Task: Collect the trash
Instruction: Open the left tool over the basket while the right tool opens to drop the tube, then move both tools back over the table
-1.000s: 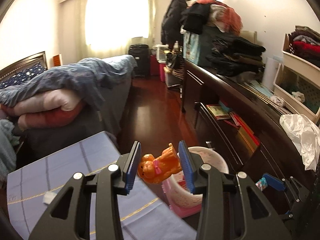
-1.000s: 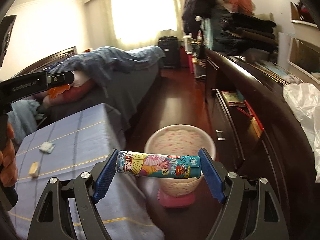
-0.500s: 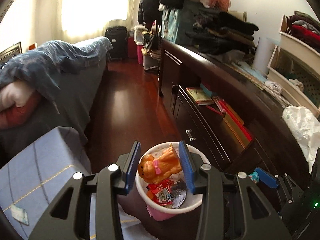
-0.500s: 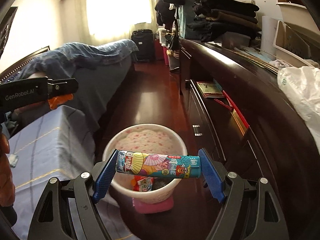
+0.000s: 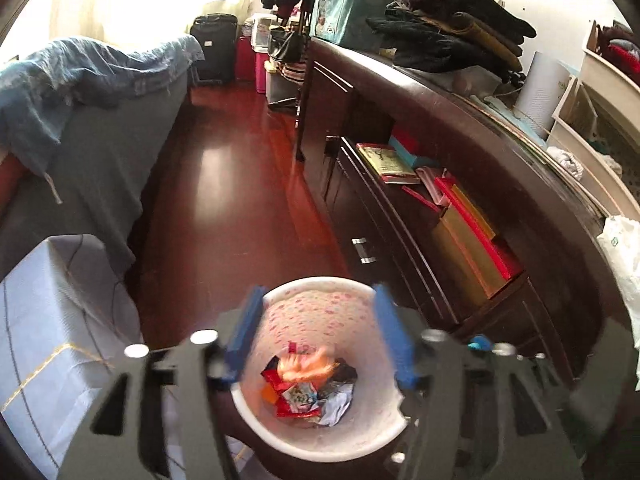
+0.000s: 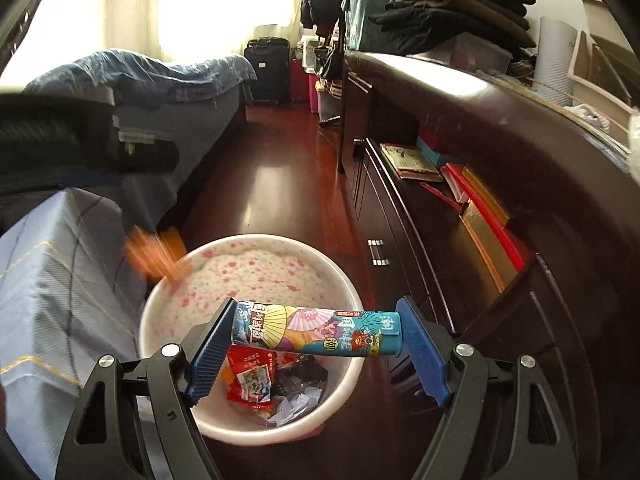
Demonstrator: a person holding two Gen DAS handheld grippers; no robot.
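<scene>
The round white wastebasket with a pink flower print inside [image 5: 320, 364], standing on the dark red wooden floor between the blue checked cloth-covered table [image 5: 48, 340] and the long dark wooden cabinet [image 5: 460, 184], is now filling the lower middle of both wrist views; a second ago it was sitting small and farther off, so both hands are arriving right above its mouth.

The left gripper [image 5: 316, 338] is standing with its blue pads spread wide and nothing between them: its jaws have just been opening, and the orange toy dog with the pink bow [image 5: 306, 364], pinched there half a second ago, is dropping. In the left view it is showing as an orange blur over the red and silver wrappers [image 5: 308, 396] at the bottom of the basket; in the right view the blur is passing the basket's left rim. That piece is as good as collected.

The right gripper [image 6: 316, 344] is clamping the long teal tube printed with fans and cartoon figures [image 6: 316, 334] end to end, level across the basket's opening, just as before. Judging by its position, releasing it is the remaining step here.
</scene>
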